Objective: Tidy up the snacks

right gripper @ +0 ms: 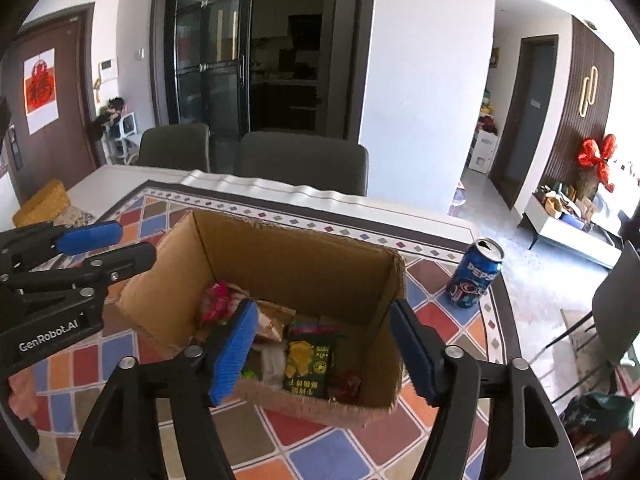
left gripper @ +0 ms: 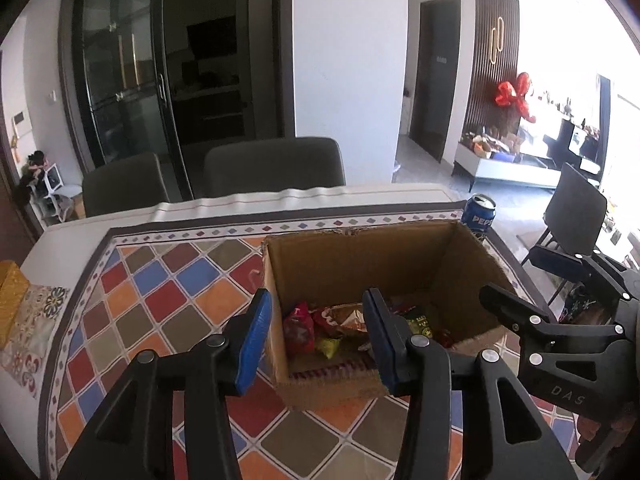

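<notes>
Both the left gripper (left gripper: 316, 344) and right gripper (right gripper: 324, 354), fingers apart and empty, hover over a cardboard box (right gripper: 280, 256) of snack packets (right gripper: 308, 364) on the patterned tabletop (right gripper: 328, 452); beyond stands a Pepsi can (right gripper: 474, 274), probably the next pickup.

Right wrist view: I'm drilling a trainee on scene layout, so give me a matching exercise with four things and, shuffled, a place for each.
Things:
1. blue Pepsi can
2. dark green snack packet with yellow print
3. yellow woven box
4. brown cardboard box

Places:
A. far left edge of the table
B. on the tiled cloth, between the open left gripper and open right gripper
C. inside the carton
D. standing right of the carton

Pairs: 1-D, 2-C, 3-A, 4-B
</notes>
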A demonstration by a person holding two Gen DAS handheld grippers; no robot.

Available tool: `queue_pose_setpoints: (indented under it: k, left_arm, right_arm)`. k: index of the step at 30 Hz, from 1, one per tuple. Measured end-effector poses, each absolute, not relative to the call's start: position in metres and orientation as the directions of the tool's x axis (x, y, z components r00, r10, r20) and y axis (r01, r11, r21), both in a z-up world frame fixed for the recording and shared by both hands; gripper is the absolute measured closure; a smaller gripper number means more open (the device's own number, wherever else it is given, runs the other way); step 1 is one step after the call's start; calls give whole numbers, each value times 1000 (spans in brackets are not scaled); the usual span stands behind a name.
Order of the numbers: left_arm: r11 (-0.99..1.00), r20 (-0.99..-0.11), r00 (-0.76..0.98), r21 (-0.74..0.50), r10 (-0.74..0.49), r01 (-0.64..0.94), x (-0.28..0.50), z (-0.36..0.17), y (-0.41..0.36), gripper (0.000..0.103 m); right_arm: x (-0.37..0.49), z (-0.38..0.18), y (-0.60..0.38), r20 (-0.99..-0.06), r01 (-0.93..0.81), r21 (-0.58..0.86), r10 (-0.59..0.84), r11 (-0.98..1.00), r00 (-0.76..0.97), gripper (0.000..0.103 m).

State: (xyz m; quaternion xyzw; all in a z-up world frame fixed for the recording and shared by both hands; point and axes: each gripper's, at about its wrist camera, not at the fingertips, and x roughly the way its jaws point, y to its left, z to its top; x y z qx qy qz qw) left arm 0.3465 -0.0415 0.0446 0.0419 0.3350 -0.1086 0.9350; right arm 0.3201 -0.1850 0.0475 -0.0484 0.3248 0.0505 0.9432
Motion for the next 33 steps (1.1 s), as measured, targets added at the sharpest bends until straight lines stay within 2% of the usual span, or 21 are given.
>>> queue_pose_setpoints:
  k: [9,19,24,33]
  left_arm:
    - [978,-563,814,44,-143,202,286,55,-37,41]
    - [980,-485,863,56,-139,189,225,70,-34,24]
    - [982,-464,873,34,-150,187,202,75,-31,13]
    - [983,-431,890,31,-150,181,169,84,-28,6]
  right_arm:
    - [263,62,-191,-556,-95,-22,67,995,828,22]
    - [195,77,-198,-491,-49,3,44,999,870,21]
    - [169,83,-200,-460,-26,0,23,1000,888,16]
    - [136,84,-201,-444,-23,0,21,1000,896,15]
